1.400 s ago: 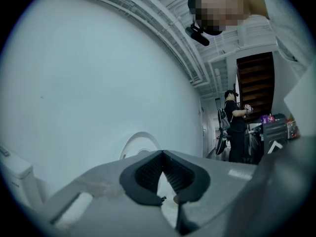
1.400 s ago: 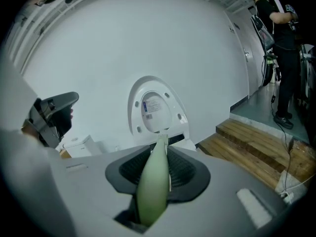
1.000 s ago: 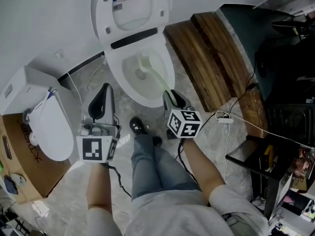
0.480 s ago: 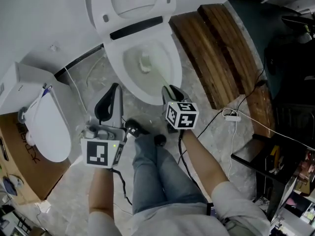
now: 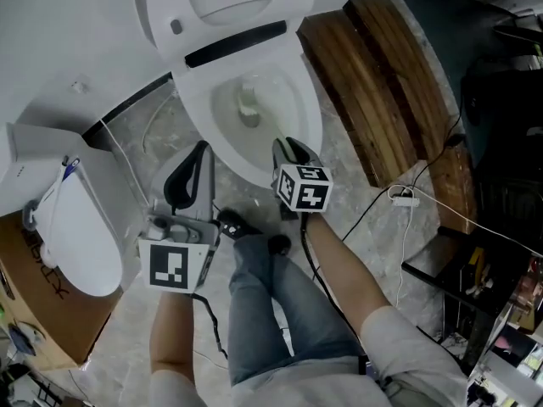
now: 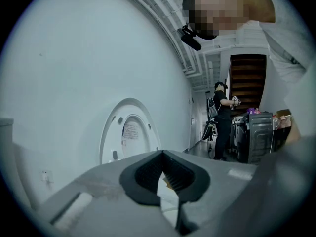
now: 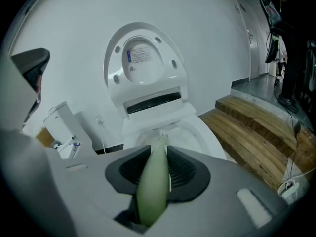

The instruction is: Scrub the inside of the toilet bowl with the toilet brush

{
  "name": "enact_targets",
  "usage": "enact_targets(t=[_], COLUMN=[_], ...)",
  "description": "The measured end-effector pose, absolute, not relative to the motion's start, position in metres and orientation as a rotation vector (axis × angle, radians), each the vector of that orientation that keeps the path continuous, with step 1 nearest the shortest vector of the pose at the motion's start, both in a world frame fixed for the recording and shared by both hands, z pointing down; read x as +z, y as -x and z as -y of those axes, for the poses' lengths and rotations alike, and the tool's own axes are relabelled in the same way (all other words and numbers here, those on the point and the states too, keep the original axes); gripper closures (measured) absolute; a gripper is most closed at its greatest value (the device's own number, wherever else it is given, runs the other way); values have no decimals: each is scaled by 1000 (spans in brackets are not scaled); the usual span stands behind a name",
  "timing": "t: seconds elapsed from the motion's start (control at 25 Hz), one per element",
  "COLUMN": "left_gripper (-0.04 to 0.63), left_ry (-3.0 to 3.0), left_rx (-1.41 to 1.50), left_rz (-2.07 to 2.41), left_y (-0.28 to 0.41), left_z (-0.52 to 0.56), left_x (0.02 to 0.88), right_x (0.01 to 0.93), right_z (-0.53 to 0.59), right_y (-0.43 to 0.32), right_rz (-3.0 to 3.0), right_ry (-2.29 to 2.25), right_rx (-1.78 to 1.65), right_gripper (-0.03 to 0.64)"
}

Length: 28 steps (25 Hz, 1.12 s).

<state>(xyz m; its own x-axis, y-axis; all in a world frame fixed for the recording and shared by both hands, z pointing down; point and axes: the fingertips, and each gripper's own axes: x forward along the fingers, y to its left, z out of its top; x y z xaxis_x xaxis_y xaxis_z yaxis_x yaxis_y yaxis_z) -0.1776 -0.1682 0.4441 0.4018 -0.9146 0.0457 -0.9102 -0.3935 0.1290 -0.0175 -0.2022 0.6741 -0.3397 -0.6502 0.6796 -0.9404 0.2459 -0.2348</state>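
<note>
The white toilet bowl [image 5: 299, 100] stands open with its lid [image 5: 161, 7] raised against the wall. A pale green toilet brush [image 5: 248, 104] has its head down inside the bowl, near the middle. My right gripper [image 5: 287, 149] sits at the bowl's near rim, shut on the brush handle [image 7: 152, 181], which runs out between its black pads toward the bowl [image 7: 207, 132]. My left gripper [image 5: 197, 155] hangs left of the bowl over the floor. In the left gripper view, the left gripper [image 6: 163, 174] is shut with nothing in it and faces the lid [image 6: 129, 132].
Wooden steps [image 5: 373, 83] lie right of the toilet. A spare white toilet seat [image 5: 76, 227] rests on a cardboard box [image 5: 34, 303] at left. Cables and a plug [image 5: 399, 197] trail on the floor at right. My legs and shoes [image 5: 246, 223] stand below the bowl. Another person [image 6: 219, 117] stands far off.
My right gripper has pushed forward to the bowl's near rim with the brush, and the brush head has shifted slightly inside the bowl. The left gripper has barely moved.
</note>
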Motion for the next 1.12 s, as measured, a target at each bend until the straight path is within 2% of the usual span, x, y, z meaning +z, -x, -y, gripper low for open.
enact_targets(t=[0.56, 1.12], left_gripper=[592, 592], left_ry=[-2507, -2463], left_rx=[-18, -40], left_rz=[1571, 1587], left_y=[188, 201], left_z=[200, 210], left_x=[483, 490], right_x=[728, 739], right_z=[238, 221], right_y=[26, 62], right_rz=[1974, 1984], right_ry=[-1616, -1476], right_rx=[1104, 1214], right_gripper=[514, 515])
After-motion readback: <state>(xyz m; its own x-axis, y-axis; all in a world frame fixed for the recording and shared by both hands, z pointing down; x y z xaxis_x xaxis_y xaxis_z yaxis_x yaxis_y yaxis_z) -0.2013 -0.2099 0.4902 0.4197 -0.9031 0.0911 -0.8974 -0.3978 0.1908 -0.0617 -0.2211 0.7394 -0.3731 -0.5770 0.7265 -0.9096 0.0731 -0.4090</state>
